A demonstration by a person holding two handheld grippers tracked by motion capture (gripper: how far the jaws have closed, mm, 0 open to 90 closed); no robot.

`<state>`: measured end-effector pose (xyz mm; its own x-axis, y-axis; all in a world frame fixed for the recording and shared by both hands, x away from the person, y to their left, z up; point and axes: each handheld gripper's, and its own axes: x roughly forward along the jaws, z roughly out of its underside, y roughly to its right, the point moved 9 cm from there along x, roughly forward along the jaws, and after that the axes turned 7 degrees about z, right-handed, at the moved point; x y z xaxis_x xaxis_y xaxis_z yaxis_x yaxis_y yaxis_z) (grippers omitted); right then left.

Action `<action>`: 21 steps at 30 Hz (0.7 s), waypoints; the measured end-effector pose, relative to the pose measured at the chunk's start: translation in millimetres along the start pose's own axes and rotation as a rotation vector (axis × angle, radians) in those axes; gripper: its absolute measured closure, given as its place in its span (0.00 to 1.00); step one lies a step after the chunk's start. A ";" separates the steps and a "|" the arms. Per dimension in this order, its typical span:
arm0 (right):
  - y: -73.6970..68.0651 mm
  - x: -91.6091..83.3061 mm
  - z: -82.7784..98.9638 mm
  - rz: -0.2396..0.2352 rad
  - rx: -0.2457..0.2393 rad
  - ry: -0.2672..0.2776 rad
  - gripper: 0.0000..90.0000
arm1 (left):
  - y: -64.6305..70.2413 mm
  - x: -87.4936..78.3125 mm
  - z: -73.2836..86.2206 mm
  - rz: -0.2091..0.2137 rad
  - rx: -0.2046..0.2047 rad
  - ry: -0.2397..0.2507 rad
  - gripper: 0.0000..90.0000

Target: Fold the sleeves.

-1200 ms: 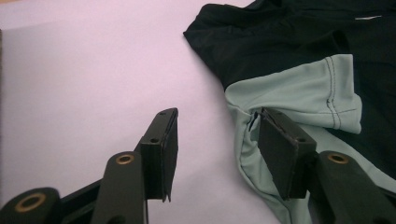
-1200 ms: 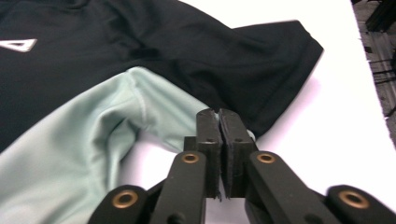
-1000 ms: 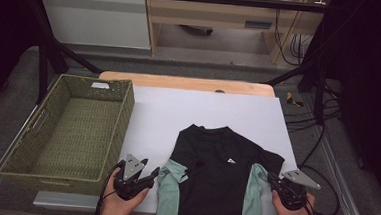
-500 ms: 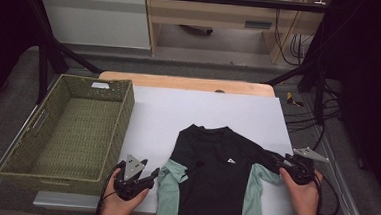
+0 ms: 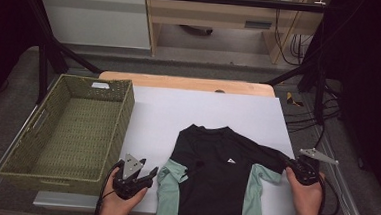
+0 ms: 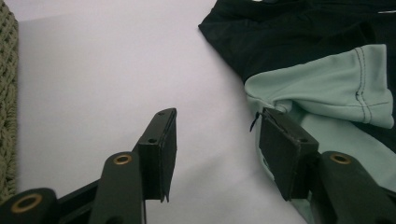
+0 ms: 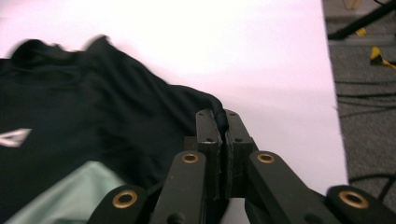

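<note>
Where shirt [image 5: 219,184] leaves frame, hem hidden

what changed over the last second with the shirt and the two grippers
The right gripper moved up along the shirt's edge; its jaws have just been closing and now pinch the black shoulder fabric. The left gripper, jaws open, and the basket stayed put.

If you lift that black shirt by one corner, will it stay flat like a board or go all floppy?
Probably floppy. The black shirt lies limp on the white table, its mint sleeve folded over and creased. Where the right gripper pinches its edge, the cloth bunches up, so the rest would likely hang and drag. It looks thin, probably light.
</note>
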<state>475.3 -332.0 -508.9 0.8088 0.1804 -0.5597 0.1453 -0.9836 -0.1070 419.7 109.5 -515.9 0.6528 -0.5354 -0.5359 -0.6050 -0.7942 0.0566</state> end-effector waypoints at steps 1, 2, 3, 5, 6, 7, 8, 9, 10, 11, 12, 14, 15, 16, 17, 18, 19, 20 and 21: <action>-5.4 -3.0 -3.3 -0.010 -0.014 0.003 0.98 | -0.2 0.1 0.2 0.000 0.000 -0.001 0.52; -11.8 -5.3 -6.7 -0.020 -0.021 0.004 0.98 | -0.3 0.2 0.5 -0.001 0.000 -0.001 0.52; -18.3 -7.3 -9.7 -0.031 -0.037 0.002 0.98 | -0.1 0.3 0.6 0.000 0.000 -0.001 0.52; -32.2 -9.6 -15.6 -0.046 -0.064 -0.004 0.98 | 0.3 0.7 1.1 0.001 0.002 -0.003 0.52; -39.2 -10.1 -18.4 -0.053 -0.072 -0.006 0.98 | 0.5 1.2 1.4 0.001 0.003 -0.004 0.52; -46.5 -10.7 -20.9 -0.064 -0.080 -0.010 0.98 | 0.8 1.5 1.8 0.003 0.005 -0.007 0.52; -53.0 -10.7 -23.4 -0.071 -0.096 -0.012 0.98 | 0.9 1.8 2.1 0.003 0.007 -0.009 0.52; -59.8 -10.5 -25.6 -0.077 -0.104 -0.015 0.98 | 1.1 1.9 2.3 0.004 0.007 -0.009 0.52; -66.2 -10.3 -27.9 -0.084 -0.120 -0.017 0.98 | 1.1 2.0 2.4 0.004 0.007 -0.010 0.52; -72.5 -10.1 -29.9 -0.089 -0.131 -0.018 0.98 | 0.9 1.9 2.3 0.003 0.007 -0.009 0.52; -77.9 -9.9 -31.8 -0.093 -0.144 -0.020 0.98 | 0.6 1.5 2.3 0.003 0.010 -0.011 0.52; -86.6 -9.3 -35.5 -0.098 -0.169 -0.019 0.98 | 0.3 1.2 2.1 0.003 0.008 -0.008 0.52; -89.7 -9.2 -37.3 -0.099 -0.177 -0.019 0.98 | 0.3 1.2 2.2 0.002 0.007 -0.009 0.52; -92.0 -9.2 -38.9 -0.099 -0.182 -0.018 0.98 | 0.4 1.3 2.3 0.003 0.009 -0.010 0.52; -94.1 -9.3 -40.4 -0.100 -0.179 -0.017 0.98 | 0.6 1.4 2.5 0.005 0.011 -0.012 0.52; -95.8 -9.3 -41.8 -0.102 -0.182 -0.014 0.98 | 1.1 1.7 2.6 0.007 0.011 -0.013 0.52; -97.6 -9.6 -42.6 -0.103 -0.178 -0.015 0.98 | 1.5 2.0 2.7 0.008 0.011 -0.013 0.52; -98.7 -9.6 -43.3 -0.106 -0.182 -0.014 0.98 | 1.6 2.2 2.9 0.008 0.011 -0.014 0.52; -99.9 -9.6 -43.8 -0.108 -0.181 -0.015 0.98 | 1.5 2.3 3.0 0.006 0.011 -0.014 0.52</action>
<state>477.9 -235.7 -456.8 0.7747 0.2835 -0.5652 0.3315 -0.9433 -0.0187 418.9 108.0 -519.6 0.6426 -0.5360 -0.5476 -0.6141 -0.7876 0.0503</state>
